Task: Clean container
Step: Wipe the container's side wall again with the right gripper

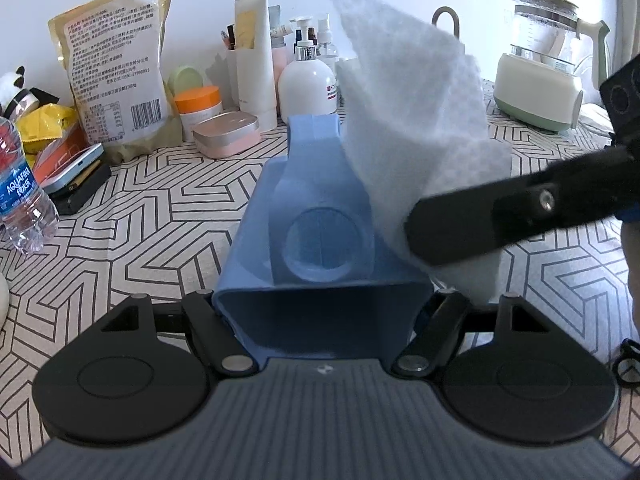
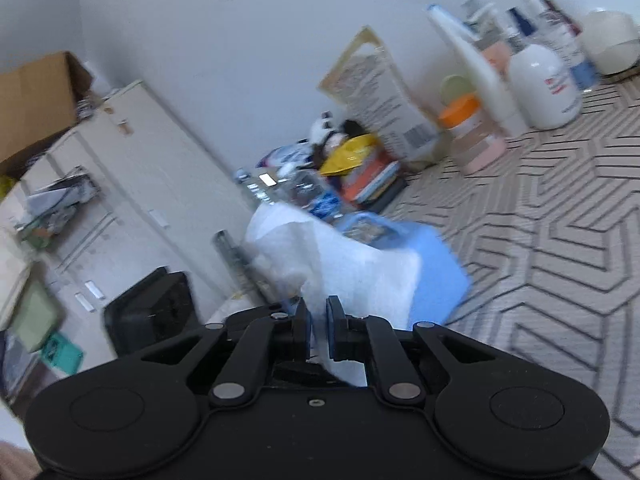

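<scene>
Two black fingers of the left gripper (image 1: 322, 316) clamp the open end of the blue container (image 1: 316, 216), which lies lengthwise above the patterned counter (image 1: 160, 208), pointing at the white pump bottle (image 1: 307, 84); a white cloth (image 1: 416, 112) drapes the container's right side, pinched by the right gripper (image 1: 424, 232) reaching in from the right. From the right wrist, blurred, the right gripper (image 2: 318, 320) is closed on the cloth (image 2: 360, 272), with the container (image 2: 432, 264) just behind it.

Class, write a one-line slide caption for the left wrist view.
Left gripper holds a blue container while the right gripper wipes it with a white cloth.
</scene>
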Motion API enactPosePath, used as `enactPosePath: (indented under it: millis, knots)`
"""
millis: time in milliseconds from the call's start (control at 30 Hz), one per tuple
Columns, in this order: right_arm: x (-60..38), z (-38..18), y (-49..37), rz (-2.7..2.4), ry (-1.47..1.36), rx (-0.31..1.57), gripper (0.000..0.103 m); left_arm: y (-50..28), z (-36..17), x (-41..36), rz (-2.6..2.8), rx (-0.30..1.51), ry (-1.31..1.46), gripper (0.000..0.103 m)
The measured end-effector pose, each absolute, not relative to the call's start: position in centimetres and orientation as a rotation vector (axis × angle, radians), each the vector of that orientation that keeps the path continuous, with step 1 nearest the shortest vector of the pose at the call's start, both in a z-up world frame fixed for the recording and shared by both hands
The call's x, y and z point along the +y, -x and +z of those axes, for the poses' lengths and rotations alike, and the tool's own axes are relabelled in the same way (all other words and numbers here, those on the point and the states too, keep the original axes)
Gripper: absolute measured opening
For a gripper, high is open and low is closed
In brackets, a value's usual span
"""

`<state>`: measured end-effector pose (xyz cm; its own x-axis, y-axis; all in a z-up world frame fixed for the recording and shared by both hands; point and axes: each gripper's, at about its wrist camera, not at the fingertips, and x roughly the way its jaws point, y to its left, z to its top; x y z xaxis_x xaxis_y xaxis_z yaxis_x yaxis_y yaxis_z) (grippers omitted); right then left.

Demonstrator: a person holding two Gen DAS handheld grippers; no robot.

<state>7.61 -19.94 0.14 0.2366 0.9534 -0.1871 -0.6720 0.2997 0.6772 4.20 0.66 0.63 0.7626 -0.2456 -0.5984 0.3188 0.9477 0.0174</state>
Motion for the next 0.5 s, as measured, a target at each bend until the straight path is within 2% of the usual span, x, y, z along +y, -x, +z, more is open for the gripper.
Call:
enactPosePath:
  millis: [500]
  knots:
    - [-20.6,-0.1,-8.2,1.141,-0.527,0.649,0.007,-3.9,0.6,0.4,-0.305,0.630,-0.126,0.074]
